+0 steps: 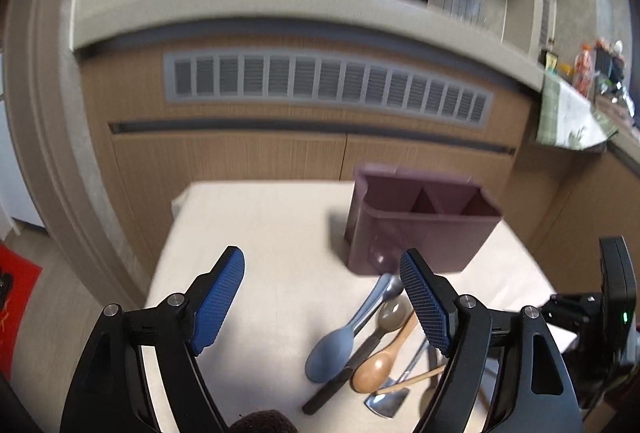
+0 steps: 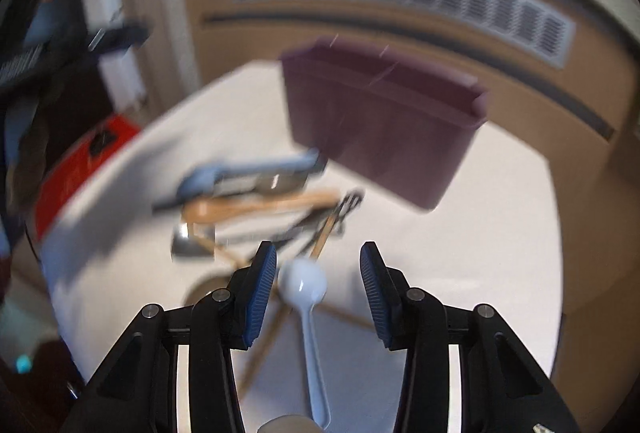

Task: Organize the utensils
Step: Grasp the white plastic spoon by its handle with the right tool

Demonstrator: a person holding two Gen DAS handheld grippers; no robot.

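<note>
Utensils (image 1: 360, 345) lie in a loose pile on the white table (image 1: 260, 233), on the near side of the purple caddy (image 1: 416, 229), which is the landmark for everything below.

Nearest, right wrist view: white spoon (image 2: 303, 281) lies between the right gripper (image 2: 318, 265) fingers, bowl forward toward the caddy, handle running back under the camera. Jaws are apart and not clamped; the left pad (image 2: 260, 293) is close to the bowl, contact unclear. Looks like a pick being lined up, judging by the framing.

Left gripper (image 1: 322, 273) hangs over the table, jaws wide apart, holding nothing. Its right finger overlaps the pile in view.

Next out, the pile: blue spoon (image 1: 332, 349), wooden spoon (image 1: 378, 369), a grey spoon (image 1: 394, 313), a black-handled piece (image 1: 340, 381), a metal blade or spatula end (image 1: 386, 403), thin sticks that may be chopsticks. All crossing each other, just short of the caddy's near wall. The right view is too blurred to count them.

Farthest: the caddy, upright, divided into compartments. The compartments visible from the left view look empty; its near bottoms are hidden.

Progress, as a judgement: barely begun. Nothing seen stowed, the whole pile left to sort, the white spoon likely first.
</note>
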